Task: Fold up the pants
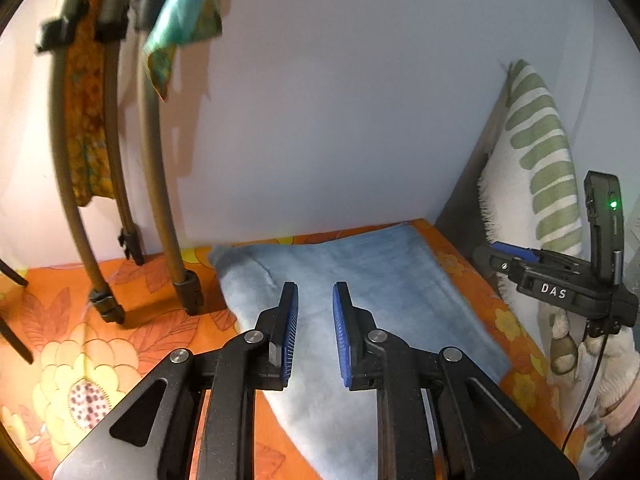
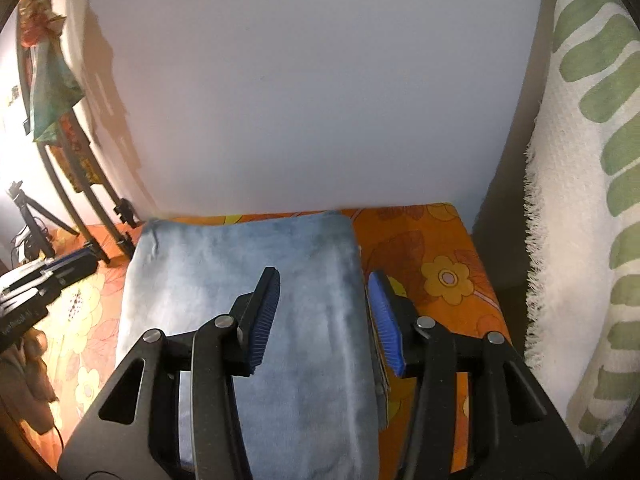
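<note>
Light blue pants point(image 1: 360, 280) lie folded flat on an orange flowered sheet point(image 1: 100, 340), reaching to the wall. My left gripper point(image 1: 315, 298) hovers open and empty above the pants' middle. The right gripper's body point(image 1: 560, 284) shows at that view's right edge. In the right wrist view the pants point(image 2: 248, 280) fill the centre. My right gripper point(image 2: 324, 288) is open, its jaws straddling the pants' right edge, one finger over the cloth and the other over the sheet point(image 2: 440, 264). It holds nothing. The left gripper's body point(image 2: 40, 280) shows at the far left.
A drying rack point(image 1: 152, 184) with hanging cloths stands on the sheet to the left, its feet near the pants. A white cushion with green stripes point(image 1: 536, 168) leans at the right. A plain wall point(image 1: 340, 100) is behind. A small tripod point(image 2: 28, 216) stands far left.
</note>
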The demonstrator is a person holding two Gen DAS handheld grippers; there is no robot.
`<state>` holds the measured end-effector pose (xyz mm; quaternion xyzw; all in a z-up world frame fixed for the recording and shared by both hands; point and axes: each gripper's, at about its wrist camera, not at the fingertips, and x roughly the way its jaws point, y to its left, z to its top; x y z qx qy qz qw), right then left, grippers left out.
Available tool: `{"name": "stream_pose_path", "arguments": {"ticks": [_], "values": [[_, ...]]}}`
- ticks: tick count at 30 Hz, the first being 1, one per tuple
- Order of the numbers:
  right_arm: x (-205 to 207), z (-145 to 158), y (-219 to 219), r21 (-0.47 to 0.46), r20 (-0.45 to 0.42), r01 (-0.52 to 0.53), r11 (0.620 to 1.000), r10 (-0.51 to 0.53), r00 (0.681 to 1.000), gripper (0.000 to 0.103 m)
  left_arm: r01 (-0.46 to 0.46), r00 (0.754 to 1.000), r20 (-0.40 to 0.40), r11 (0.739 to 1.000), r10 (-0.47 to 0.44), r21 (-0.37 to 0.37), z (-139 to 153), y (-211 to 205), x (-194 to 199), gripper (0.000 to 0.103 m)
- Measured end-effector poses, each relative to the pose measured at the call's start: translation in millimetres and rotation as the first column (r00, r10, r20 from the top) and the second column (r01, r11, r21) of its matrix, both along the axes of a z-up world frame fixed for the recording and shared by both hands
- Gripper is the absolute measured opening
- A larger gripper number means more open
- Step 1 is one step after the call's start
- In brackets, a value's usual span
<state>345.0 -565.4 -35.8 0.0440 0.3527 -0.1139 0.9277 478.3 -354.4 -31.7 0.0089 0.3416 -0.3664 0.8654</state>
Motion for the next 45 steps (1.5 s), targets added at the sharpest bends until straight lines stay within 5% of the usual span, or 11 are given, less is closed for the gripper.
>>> {"name": "stream_pose_path", "arguments": {"ticks": [14, 18, 25, 36, 45], "values": [[-89.0, 26.0, 50.0, -0.025, 0.040, -0.013, 1.000, 0.014, 0.999, 0.049, 0.034, 0.999, 0.012, 0.999, -0.034, 0.001, 39.1, 48.9, -64.2, 0.017], [-124.4, 37.0, 70.4, -0.016, 0.071, -0.007, 1.000, 0.008, 0.997, 0.056, 0.049, 0.999, 0.019, 0.999, -0.049, -0.010, 50.9, 67.3, -96.9, 0.038], [-185.1, 42.3, 114.4, -0.060, 0.088, -0.016, 0.998, 0.021, 0.996, 0.059, 0.078, 0.997, 0.028, 0.997, -0.077, -0.021, 62.7, 94.5, -152.7, 0.051], [-275.9, 54.3, 168.0, -0.079, 0.156, -0.005, 0.997, 0.018, 0.988, 0.087, 0.028, 0.999, 0.029, 1.000, -0.028, -0.008, 77.4, 131.4, -223.7, 0.063], [-324.0, 55.3, 192.4, -0.141, 0.204, 0.061, 0.988, -0.031, 0.978, 0.100, -0.024, 0.998, 0.051, 1.000, 0.023, 0.015, 75.6, 153.0, -262.1, 0.073]]}}
